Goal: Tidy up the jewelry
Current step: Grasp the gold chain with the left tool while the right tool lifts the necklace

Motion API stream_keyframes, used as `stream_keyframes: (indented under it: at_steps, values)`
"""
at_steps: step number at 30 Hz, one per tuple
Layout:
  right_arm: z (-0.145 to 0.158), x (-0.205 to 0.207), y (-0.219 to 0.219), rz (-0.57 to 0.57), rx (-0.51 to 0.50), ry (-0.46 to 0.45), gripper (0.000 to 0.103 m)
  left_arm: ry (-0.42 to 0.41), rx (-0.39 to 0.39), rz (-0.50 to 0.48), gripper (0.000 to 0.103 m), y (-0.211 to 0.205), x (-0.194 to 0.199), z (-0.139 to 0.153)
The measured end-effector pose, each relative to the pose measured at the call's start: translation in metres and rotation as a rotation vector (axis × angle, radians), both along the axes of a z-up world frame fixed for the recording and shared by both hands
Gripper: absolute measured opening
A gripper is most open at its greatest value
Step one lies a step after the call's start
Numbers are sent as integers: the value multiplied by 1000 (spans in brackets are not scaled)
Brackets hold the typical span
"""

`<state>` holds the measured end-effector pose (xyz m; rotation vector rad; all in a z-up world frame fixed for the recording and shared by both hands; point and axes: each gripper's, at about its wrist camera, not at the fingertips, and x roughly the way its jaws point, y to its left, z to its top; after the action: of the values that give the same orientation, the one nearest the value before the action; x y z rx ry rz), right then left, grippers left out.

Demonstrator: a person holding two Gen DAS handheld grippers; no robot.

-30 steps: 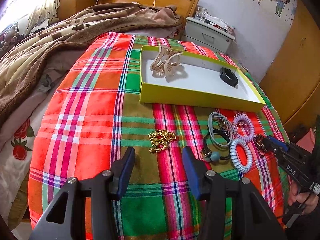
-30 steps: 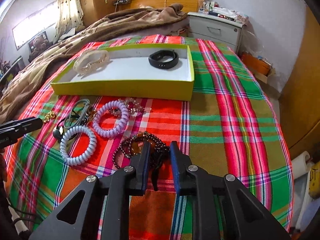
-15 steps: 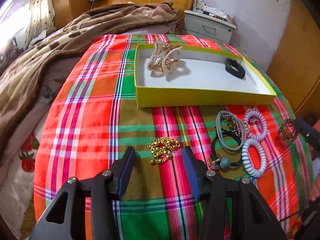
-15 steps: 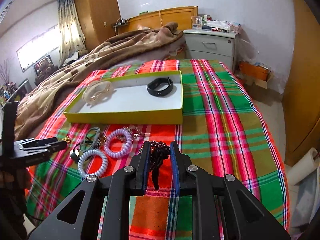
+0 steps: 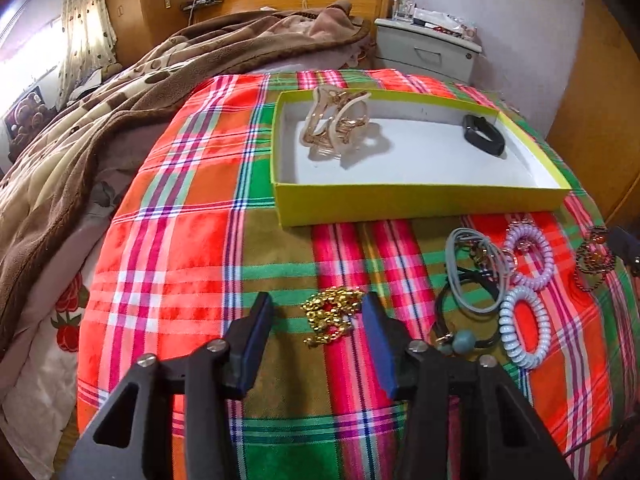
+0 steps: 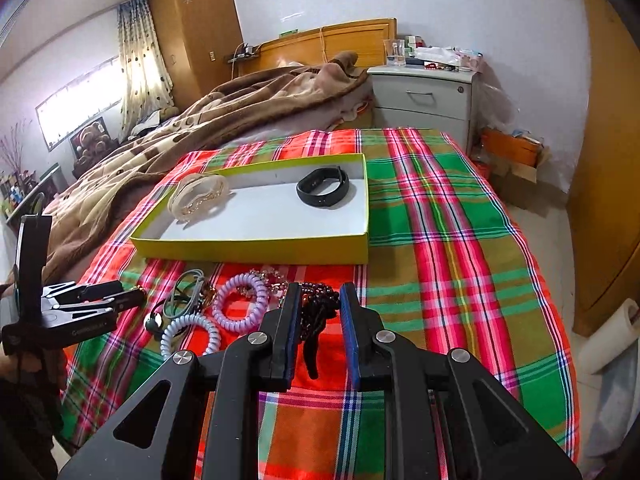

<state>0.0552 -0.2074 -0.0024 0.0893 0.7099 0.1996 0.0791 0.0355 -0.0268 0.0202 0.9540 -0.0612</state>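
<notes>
A yellow box (image 5: 420, 202) with a white floor holds a gold hair claw (image 5: 336, 124) and a black band (image 5: 482, 134). My left gripper (image 5: 316, 312) is open, its fingers on either side of a gold chain (image 5: 330, 314) on the plaid cloth. My right gripper (image 6: 318, 304) is shut on a dark bead bracelet (image 6: 316, 314), held above the cloth in front of the box (image 6: 256, 246). The bracelet also shows in the left wrist view (image 5: 594, 258). Loose hair ties lie between the grippers: a lilac coil (image 6: 240, 302), a pale blue coil (image 5: 524, 326), a grey loop (image 5: 470, 272).
A brown blanket (image 5: 120, 104) covers the bed to the left of the plaid cloth. A white nightstand (image 6: 424, 96) stands behind the cloth. A wooden wardrobe (image 6: 608, 160) is at the right. A paper roll (image 6: 612, 340) lies on the floor at the right.
My right gripper has lifted the bead bracelet off the cloth and risen. My left gripper has closed in on the gold chain, which now lies between its open fingers.
</notes>
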Motion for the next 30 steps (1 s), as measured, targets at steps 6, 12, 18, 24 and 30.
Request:
stream_keyframes:
  at_steps: [6, 12, 18, 24, 30]
  values:
    - [0, 0, 0, 0, -1, -2, 20, -13, -22, -15, 16, -1, -1, 1]
    - [-1, 2, 1, -2, -4, 0, 20, -26, -43, -8, 5, 1, -4, 4]
    - [0, 1, 1, -8, -3, -7, 20, -27, -59, -8, 5, 1, -5, 6]
    - [3, -1, 0, -8, -3, -15, 20, -50, -75, -6, 5, 2, -8, 15]
    - [8, -3, 0, -7, 1, -27, 20, -72, -98, -7, 5, 4, -11, 26]
